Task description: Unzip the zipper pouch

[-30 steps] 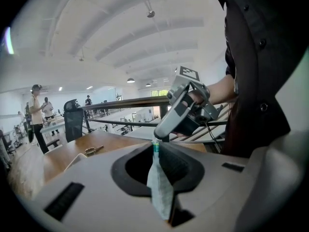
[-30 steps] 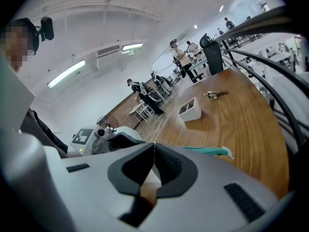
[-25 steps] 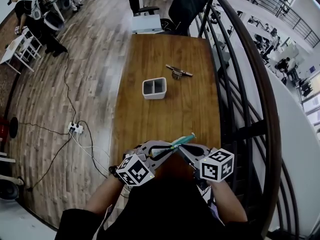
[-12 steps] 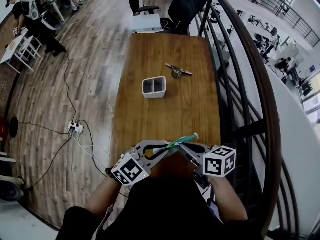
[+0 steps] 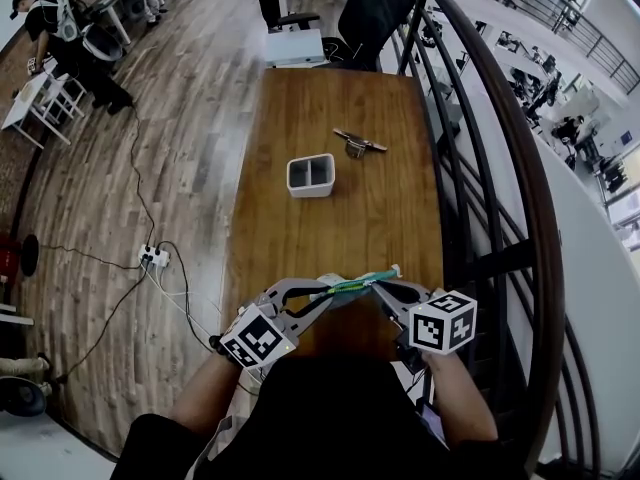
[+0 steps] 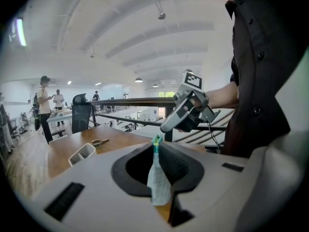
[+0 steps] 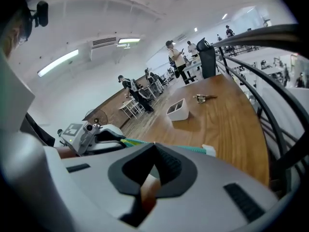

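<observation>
– Left gripper (image 6: 157,147): jaw condition?
– Jaws are nearly together, pinching the pale fabric end of the zipper pouch (image 6: 158,180). The fabric stands edge-on between the pads. The teal zipper (image 6: 156,142) shows at the jaw tips.
– Right gripper (image 7: 154,145)?
– Jaws are pressed together on the zipper line of the same pouch. The pull tab cannot be made out.
– Location of the pouch?
– In the head view it sits at 6 o'clock, over the near end of the table (image 5: 300,118). It is stretched between the two grippers, left one at its 9 o'clock end, right one toward 3 o'clock. A white end tab (image 5: 396,268) projects past the right gripper toward 1 o'clock.
– Items farther out on the table?
– A white two-compartment box (image 5: 309,175) stands mid-table at 12 o'clock from the pouch, well apart from it. Scissors (image 5: 358,142) lie flat at 1 o'clock from the box, near it but not touching.
– Beyond the table?
– A dark office chair (image 5: 370,8) stands at the far end, 12 o'clock. A dark railing (image 5: 480,118) runs along the 3 o'clock side. A power strip (image 5: 153,258) with cables lies on the wood floor at 9 o'clock.
</observation>
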Tool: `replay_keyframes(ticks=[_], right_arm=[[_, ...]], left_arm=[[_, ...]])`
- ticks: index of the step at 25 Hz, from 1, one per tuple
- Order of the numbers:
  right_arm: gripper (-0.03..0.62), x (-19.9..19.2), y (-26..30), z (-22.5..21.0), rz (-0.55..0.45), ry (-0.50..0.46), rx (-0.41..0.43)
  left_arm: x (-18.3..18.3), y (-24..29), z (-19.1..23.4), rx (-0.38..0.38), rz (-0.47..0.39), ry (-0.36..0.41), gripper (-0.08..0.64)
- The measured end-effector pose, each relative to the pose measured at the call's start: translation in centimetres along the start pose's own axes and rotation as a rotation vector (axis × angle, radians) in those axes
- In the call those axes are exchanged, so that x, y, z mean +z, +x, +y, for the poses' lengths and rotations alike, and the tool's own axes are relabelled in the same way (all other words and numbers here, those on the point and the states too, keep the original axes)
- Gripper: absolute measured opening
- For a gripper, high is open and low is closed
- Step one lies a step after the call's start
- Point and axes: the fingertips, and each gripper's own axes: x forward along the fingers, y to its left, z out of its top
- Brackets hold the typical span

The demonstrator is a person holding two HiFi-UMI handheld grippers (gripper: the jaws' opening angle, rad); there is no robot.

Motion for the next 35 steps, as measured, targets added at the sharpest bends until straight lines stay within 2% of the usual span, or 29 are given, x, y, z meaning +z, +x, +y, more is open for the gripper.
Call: replay_keyframes(ticks=[5, 16, 22, 35], right_arm=[[-0.003, 0.0, 0.0, -0.6, 0.004, -0.053, -0.04], [-0.003, 0.1, -0.7, -2.0, -0.01, -0.047, -0.09], [-0.003, 0.3, -1.9, -3.5, -0.032, -0.036, -0.134], [-0.003, 0.5, -2.7, -4.3, -0.049, -0.046, -0.176]], left_arm=[[-0.3, 0.1, 0.7, 0.015, 0.004, 0.0, 0.044], [-0.6, -0.3, 1.6, 0.041, 0.014, 0.01, 0.044], [-0.9, -1.4, 2.7, 0.074, 0.003, -0.026, 0.044], [-1.4, -2.1, 3.3, 0.104, 0.019, -0.027, 0.044]])
